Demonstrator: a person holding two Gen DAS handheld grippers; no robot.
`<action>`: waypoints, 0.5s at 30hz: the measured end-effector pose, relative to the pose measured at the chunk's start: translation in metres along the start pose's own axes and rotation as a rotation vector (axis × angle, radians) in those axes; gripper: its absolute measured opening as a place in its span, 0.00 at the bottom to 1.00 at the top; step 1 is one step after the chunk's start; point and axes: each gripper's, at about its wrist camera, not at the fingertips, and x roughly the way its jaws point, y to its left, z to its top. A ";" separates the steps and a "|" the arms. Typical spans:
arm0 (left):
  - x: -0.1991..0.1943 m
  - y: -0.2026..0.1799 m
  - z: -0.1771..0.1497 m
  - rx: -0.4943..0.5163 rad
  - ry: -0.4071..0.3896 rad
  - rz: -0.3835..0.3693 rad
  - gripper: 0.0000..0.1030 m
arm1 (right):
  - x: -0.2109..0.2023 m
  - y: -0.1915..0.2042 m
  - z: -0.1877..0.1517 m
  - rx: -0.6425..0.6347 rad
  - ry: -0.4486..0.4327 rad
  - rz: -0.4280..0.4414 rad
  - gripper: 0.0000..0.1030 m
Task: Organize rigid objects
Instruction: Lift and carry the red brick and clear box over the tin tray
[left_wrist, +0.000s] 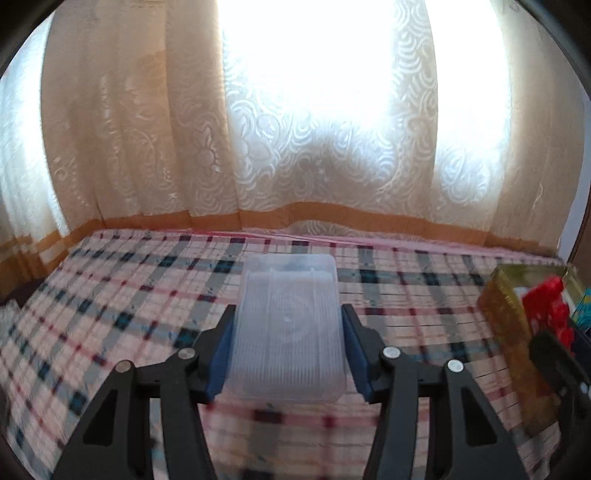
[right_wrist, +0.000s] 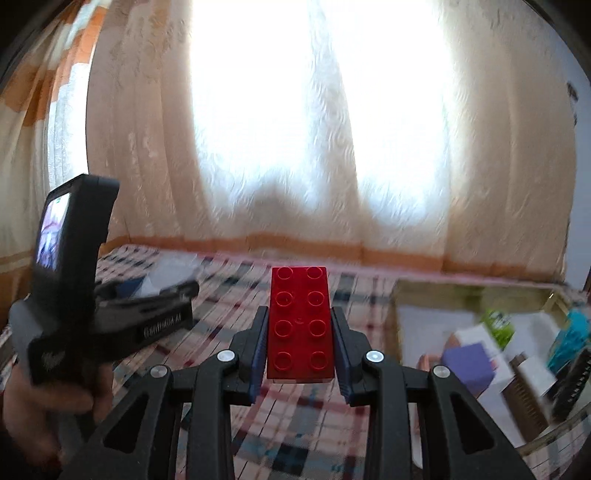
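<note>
left gripper (left_wrist: 288, 347) clamped on clear plastic case (left_wrist: 288, 325), above checked cloth (left_wrist: 110, 295) | right gripper (right_wrist: 300, 347) clamped on red brick (right_wrist: 299, 325), left of amber bin (right_wrist: 480, 295) | bin partly filled; both pieces unplaced

a home room: patterned cream curtains (left_wrist: 147, 140) over a bright window, behind a plaid cloth (left_wrist: 110, 295) covered surface.
</note>
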 end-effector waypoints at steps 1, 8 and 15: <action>-0.003 -0.003 -0.002 -0.008 -0.006 0.000 0.52 | -0.002 0.000 0.000 -0.004 -0.013 -0.004 0.33; -0.031 -0.027 -0.013 -0.023 -0.067 0.054 0.52 | -0.011 0.003 0.000 -0.022 -0.061 -0.041 0.33; -0.036 -0.031 -0.021 -0.045 -0.062 0.081 0.52 | -0.019 -0.003 -0.002 -0.011 -0.071 -0.045 0.33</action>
